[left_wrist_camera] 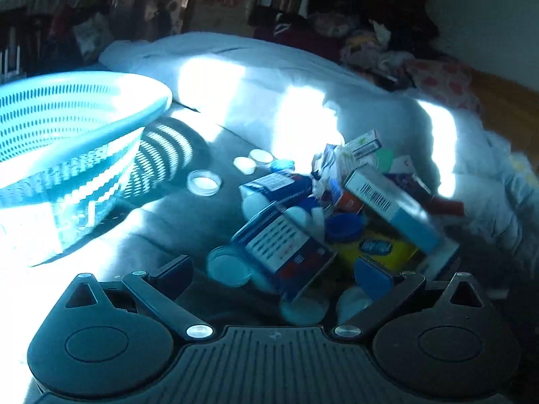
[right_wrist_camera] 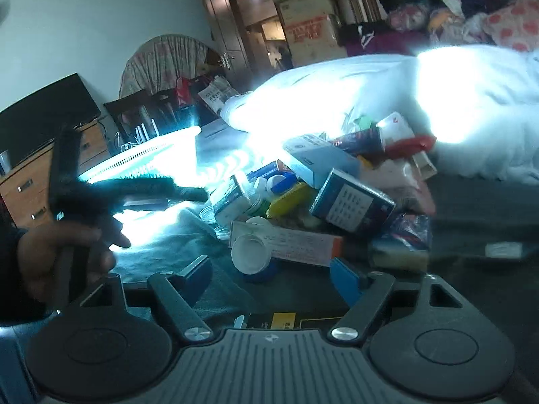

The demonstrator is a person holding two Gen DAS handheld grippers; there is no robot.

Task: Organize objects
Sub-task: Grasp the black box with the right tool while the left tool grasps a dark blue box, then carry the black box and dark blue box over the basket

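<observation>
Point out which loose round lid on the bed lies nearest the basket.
The clear ringed lid, lying alone toward the teal basket; the two white lids sit farther off, beside the pile.

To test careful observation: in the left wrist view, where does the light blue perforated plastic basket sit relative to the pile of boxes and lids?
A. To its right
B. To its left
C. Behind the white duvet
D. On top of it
B: the light blue perforated plastic basket sits left of the pile of boxes and lids.
</observation>
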